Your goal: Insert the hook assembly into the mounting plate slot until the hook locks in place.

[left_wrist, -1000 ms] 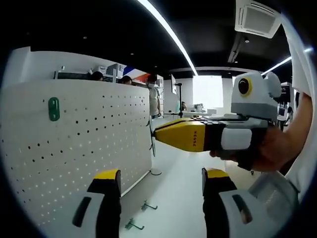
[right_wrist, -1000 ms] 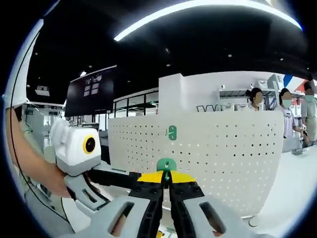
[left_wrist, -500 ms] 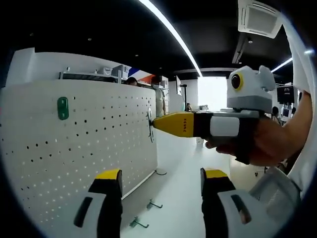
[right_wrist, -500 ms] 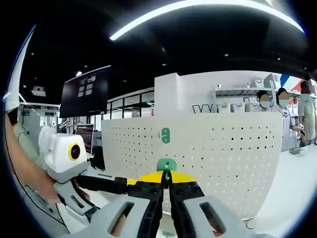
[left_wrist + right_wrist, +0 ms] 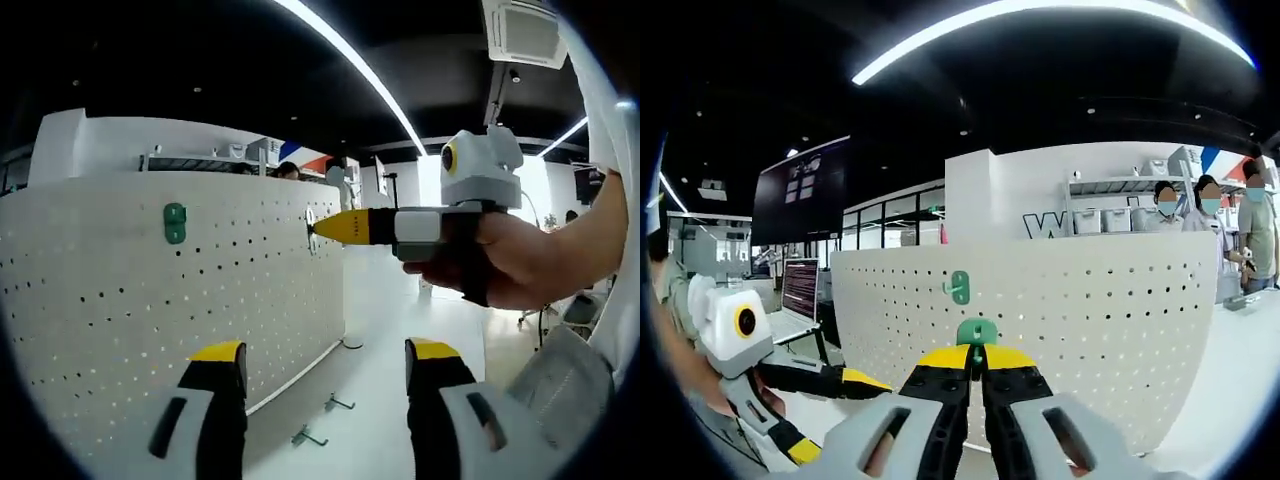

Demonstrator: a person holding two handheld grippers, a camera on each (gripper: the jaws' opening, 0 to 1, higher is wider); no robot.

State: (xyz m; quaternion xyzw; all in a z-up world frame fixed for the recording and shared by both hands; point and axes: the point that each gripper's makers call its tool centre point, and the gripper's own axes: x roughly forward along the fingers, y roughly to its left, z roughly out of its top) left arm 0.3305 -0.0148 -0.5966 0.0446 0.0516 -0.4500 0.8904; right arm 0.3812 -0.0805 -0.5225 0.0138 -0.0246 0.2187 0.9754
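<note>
Your right tongs [image 5: 976,362] are clenched on the green hook assembly [image 5: 977,331], whose tip stands in front of the white pegboard [image 5: 1090,330] and, as I judge, is not yet in any slot, so the whole insertion remains. One green hook [image 5: 959,287] already sits on the board, up and left of yours; your left tongs [image 5: 325,365] are released and hold nothing. The board's end edge [image 5: 338,300] is near, with open room beside it.
</note>
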